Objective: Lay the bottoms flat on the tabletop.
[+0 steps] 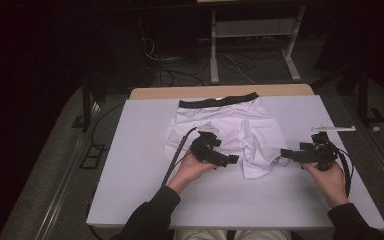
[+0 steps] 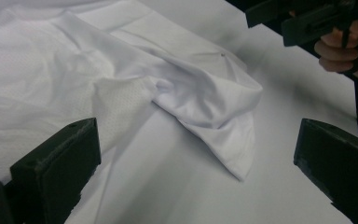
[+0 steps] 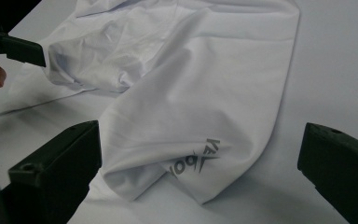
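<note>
your left gripper (image 1: 230, 160) is sitting just below the centre of the high view, its jaws standing wide apart with nothing between them, the tips pointing toward the right of the frame. in the left gripper view those two black jaws are rising from the lower left and lower right corners, and the folded leg corner of the shorts (image 2: 214, 112) is lying between and beyond them, not touching either one. your left hand (image 1: 192, 170) is wrapping the grip from below, with the forearm in a dark sleeve (image 1: 150, 215) coming up from the bottom edge and angling to the right.

your right gripper (image 1: 286, 154) is sitting at centre right of the high view, jaws pointing left toward the cloth, and they too are spread open on nothing. in the right gripper view the leg end with a grey printed logo (image 3: 196, 161) is lying between the two jaws, just ahead of them. your right hand (image 1: 325, 175) is holding the grip from underneath, forearm running in from the lower right corner.

counting: two grippers, two hands, and one pair of white shorts (image 1: 230, 127) with one black waistband (image 1: 219, 101) along its upper edge. the shorts are lying crumpled in the upper middle of one pale grey table top (image 1: 130, 165), between and just above both tools.
</note>
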`<state>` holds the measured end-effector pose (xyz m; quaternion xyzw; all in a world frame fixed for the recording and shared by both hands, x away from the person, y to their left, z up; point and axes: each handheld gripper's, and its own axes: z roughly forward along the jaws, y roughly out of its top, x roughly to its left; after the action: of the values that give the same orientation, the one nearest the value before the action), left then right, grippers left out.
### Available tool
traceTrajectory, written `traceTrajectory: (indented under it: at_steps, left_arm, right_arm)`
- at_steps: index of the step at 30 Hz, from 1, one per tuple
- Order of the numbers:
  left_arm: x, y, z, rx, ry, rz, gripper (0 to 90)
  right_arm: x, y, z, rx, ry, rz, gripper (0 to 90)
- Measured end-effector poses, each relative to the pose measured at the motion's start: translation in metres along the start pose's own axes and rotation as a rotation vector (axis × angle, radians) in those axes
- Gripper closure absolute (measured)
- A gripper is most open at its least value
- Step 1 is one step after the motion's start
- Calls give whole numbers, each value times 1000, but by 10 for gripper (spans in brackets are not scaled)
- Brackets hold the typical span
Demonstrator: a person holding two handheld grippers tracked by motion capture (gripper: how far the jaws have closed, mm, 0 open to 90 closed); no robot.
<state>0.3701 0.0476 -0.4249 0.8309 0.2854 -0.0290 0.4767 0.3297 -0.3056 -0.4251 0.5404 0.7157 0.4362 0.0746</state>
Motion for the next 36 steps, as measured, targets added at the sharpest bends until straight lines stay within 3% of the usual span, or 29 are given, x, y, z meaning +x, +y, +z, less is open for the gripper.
traceTrajectory:
  at_steps: [9,18,23,29,36]
  left_arm:
    - [-7,-7,12,87,-48,-32,9]
    - [-16,-16,25,141,-113,-68,145]
    - [-19,-19,32,174,-116,-63,199]
    - [-18,-21,40,171,-134,-73,274]
    - [-19,-23,47,156,-165,-76,456]
  right_arm:
    - [-2,-11,-9,3,-5,22,11]
    - [-6,-23,-20,18,5,58,60]
    - [-8,-28,-26,15,10,76,82]
    - [-12,-29,-29,13,4,87,92]
    - [-12,-28,-28,14,3,81,99]
